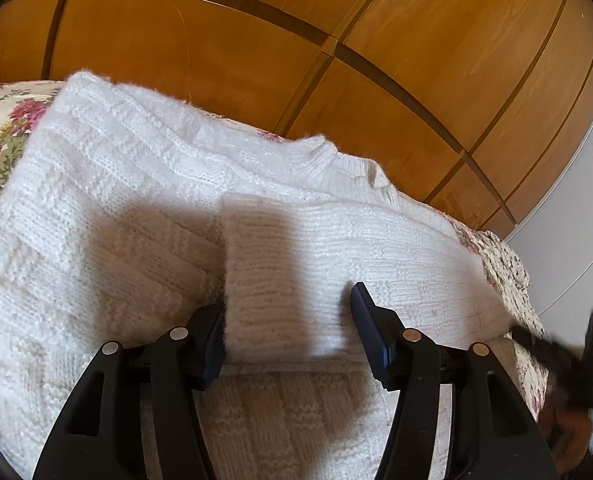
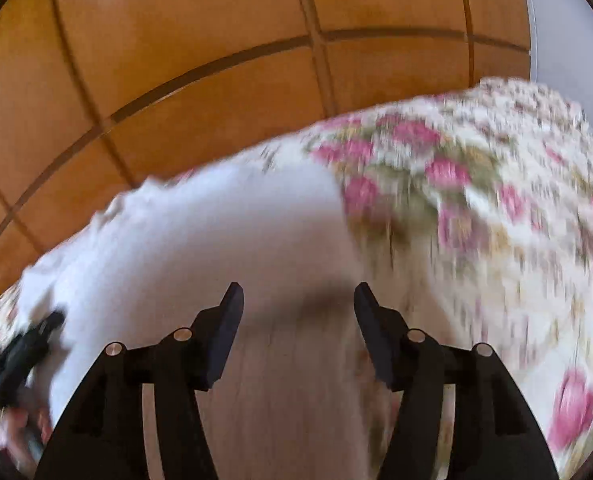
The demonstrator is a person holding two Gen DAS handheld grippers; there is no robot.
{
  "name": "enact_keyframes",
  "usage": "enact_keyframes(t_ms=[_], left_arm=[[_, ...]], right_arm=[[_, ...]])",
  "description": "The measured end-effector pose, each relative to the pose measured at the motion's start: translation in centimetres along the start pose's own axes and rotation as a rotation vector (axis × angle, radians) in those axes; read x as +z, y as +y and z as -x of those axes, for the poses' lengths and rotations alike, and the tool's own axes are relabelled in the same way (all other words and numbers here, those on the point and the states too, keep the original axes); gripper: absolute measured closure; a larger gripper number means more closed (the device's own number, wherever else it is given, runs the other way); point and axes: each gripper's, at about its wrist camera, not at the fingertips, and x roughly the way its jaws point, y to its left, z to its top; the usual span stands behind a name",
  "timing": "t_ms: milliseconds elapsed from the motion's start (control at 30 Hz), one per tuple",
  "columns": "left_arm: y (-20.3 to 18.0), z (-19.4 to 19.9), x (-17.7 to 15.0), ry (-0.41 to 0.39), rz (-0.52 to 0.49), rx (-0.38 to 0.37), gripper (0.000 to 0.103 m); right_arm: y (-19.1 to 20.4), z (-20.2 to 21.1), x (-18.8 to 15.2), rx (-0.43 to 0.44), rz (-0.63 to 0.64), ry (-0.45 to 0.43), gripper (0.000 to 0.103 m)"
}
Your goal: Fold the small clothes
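Note:
A white knitted sweater (image 1: 116, 200) lies spread on a floral bedspread (image 1: 0, 136). One sleeve (image 1: 296, 248) is folded across its body, with the cuff end toward the camera. My left gripper (image 1: 288, 300) hovers low over that cuff, open; the left finger is at the cuff's edge and the right finger is over the sleeve. In the right wrist view, which is blurred, my right gripper (image 2: 298, 288) is open over the sweater (image 2: 216, 232) near its right edge, with nothing between its fingers. Each gripper shows as a dark blur at the edge of the other's view.
A wooden panelled wardrobe (image 1: 296, 40) stands right behind the bed. A white wall (image 1: 576, 200) is at the right. The floral bedspread (image 2: 476, 200) stretches out to the right of the sweater. A hand (image 2: 20, 420) holds the left gripper at the lower left.

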Motion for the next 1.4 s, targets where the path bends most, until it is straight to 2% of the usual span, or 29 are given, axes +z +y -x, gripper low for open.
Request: enact_keyframes(t_ms=[67, 133, 167, 267, 333, 367, 433, 600, 800, 1000, 1133, 1233, 1400], left_arm=[[-0.3, 0.1, 0.1, 0.002, -0.009, -0.009, 0.040], [-0.6, 0.1, 0.1, 0.006, -0.019, -0.027, 0.031], [-0.8, 0.2, 0.1, 0.008, -0.026, -0.029, 0.030], [-1.5, 0.7, -0.1, 0.002, -0.055, -0.024, 0.019], [-2.1, 1.3, -0.3, -0.009, -0.074, -0.003, 0.006], [-2.4, 1.8, -0.6, -0.015, -0.085, 0.022, 0.004], [-2.6, 2.6, -1.2, -0.014, -0.085, 0.057, 0.004], [-1.6, 5.0, -3.0, 0.014, -0.016, 0.072, 0.004], [-0.6, 8.5, -4.9, -0.006, 0.044, 0.079, 0.004], [-0.9, 10.6, -7.0, 0.004, 0.012, 0.096, 0.004], [-1.2, 11.7, -8.0, 0.001, -0.014, 0.099, 0.004], [-0.9, 12.6, -8.7, -0.014, -0.019, 0.093, 0.004], [-1.3, 13.9, -9.8, -0.028, -0.054, 0.087, 0.004]], right_arm=[[-0.1, 0.8, -2.5, 0.037, -0.012, 0.031, 0.036], [0.0, 1.4, -4.4, 0.013, 0.012, 0.023, 0.033], [0.1, 1.5, -5.0, 0.006, 0.030, 0.014, 0.032], [0.2, 1.5, -5.9, 0.006, 0.047, -0.013, 0.029], [0.4, 1.2, -5.9, -0.010, 0.055, -0.004, 0.027], [0.6, 1.1, -6.0, -0.017, 0.063, -0.004, 0.026], [0.7, 0.9, -6.0, -0.025, 0.074, -0.006, 0.025], [0.4, 1.2, -6.2, -0.007, 0.061, -0.015, 0.014], [0.4, 1.5, -6.4, 0.024, 0.059, -0.010, 0.003], [-0.7, 3.3, -7.0, 0.059, -0.020, -0.014, 0.003], [-1.8, 5.6, -8.0, 0.149, -0.105, -0.031, 0.003], [-2.7, 7.1, -8.5, 0.183, -0.133, -0.028, 0.004], [-3.6, 9.2, -9.0, 0.215, -0.102, -0.020, 0.014]])
